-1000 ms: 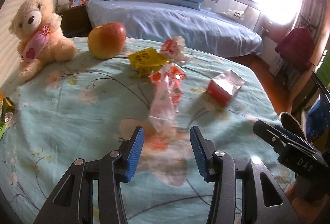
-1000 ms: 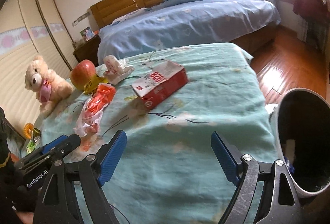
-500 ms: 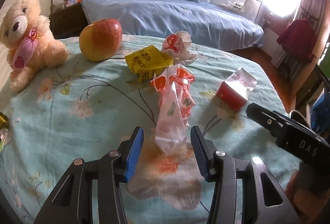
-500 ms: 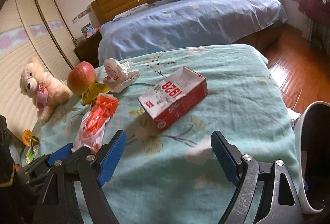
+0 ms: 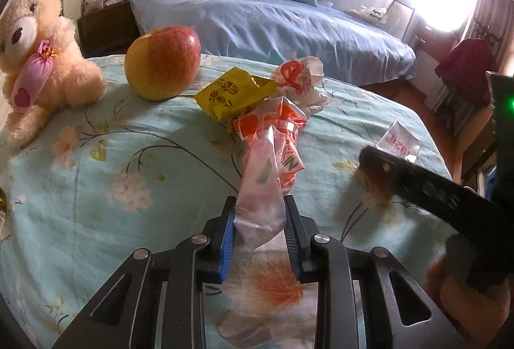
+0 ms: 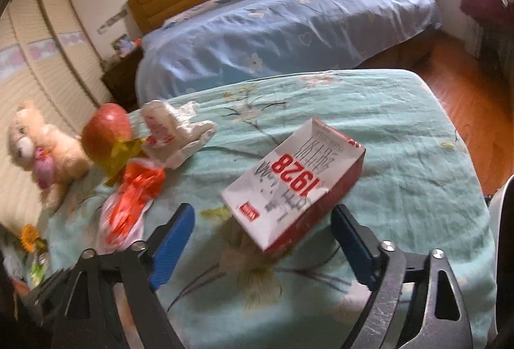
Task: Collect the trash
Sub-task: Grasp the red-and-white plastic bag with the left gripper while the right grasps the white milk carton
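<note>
My left gripper (image 5: 259,214) is shut on the near end of an orange and white plastic wrapper (image 5: 273,156), which lies on the teal flowered bedspread (image 5: 96,156); the wrapper also shows in the right wrist view (image 6: 128,204). A yellow wrapper (image 5: 234,95) and a crumpled white and red wrapper (image 5: 302,79) lie just beyond it. My right gripper (image 6: 261,230) is open, its jaws on either side of the near end of a red and white "1928" carton (image 6: 295,182). The carton is partly hidden behind the right gripper in the left wrist view (image 5: 398,145).
An apple (image 5: 162,58) and a teddy bear (image 5: 35,56) sit at the far left. A white bin's rim (image 6: 501,214) shows off the bedspread's right edge. A blue bed (image 5: 273,27) stands behind. Small items (image 6: 30,239) lie at the left edge.
My left gripper moved forward and shut on the orange and white wrapper. My right gripper moved forward until its open jaws flank the carton.
</note>
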